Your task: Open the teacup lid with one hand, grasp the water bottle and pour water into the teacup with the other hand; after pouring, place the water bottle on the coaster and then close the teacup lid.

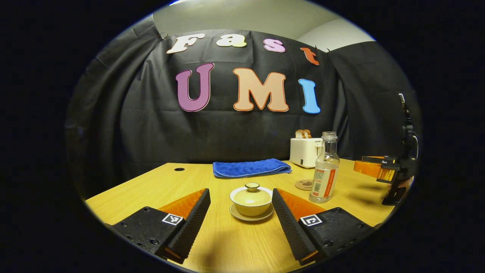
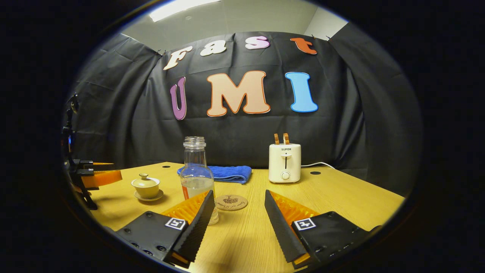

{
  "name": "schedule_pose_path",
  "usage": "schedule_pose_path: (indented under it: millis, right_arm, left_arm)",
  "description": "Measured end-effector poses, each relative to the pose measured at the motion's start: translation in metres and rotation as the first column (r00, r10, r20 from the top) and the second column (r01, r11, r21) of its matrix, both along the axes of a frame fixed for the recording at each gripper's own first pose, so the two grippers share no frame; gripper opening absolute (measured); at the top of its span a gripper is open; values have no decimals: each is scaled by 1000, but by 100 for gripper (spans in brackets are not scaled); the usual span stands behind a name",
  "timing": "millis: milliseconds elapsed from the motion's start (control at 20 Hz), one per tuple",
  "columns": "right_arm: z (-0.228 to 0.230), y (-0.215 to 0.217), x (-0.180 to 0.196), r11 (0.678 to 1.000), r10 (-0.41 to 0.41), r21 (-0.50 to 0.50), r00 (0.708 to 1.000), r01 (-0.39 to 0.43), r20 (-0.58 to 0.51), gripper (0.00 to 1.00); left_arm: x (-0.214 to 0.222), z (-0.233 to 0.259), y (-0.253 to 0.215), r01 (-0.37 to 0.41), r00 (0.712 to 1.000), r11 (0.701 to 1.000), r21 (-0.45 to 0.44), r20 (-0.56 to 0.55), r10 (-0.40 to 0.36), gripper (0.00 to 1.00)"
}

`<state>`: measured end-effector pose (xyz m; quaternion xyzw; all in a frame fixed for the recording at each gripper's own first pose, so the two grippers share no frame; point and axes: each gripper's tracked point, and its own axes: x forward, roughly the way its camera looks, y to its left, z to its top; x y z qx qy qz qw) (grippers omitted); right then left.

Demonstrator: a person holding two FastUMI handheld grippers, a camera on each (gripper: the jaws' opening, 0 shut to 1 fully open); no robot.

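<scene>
Ridged wedge claw fingers apart; round glazed lidded teacup between.

One teacup, bottle, coaster, towel, toaster.

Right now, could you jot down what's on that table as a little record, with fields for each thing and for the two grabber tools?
teacup: on its saucer, lid on
lid: closed, untouched
water bottle: upright, uncapped, partly filled
coaster: bare, beside the bottle
blue towel: folded, behind the teacup
toaster: at the back, bread in its slots
left gripper: open, teacup ahead between its fingers
right gripper: open, facing the coaster
table: wooden
</scene>
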<state>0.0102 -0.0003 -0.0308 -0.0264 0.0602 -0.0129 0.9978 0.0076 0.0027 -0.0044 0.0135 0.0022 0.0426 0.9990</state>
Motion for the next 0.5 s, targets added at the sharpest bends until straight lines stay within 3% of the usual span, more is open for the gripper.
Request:
schedule_pose_path:
  millis: [500]
  right_arm:
    - [0,-1,0,1000,-3,0,1000,3,-1,91]
  left_arm:
    - [28,-1,-10,84,996,996,0,1,-84,96]
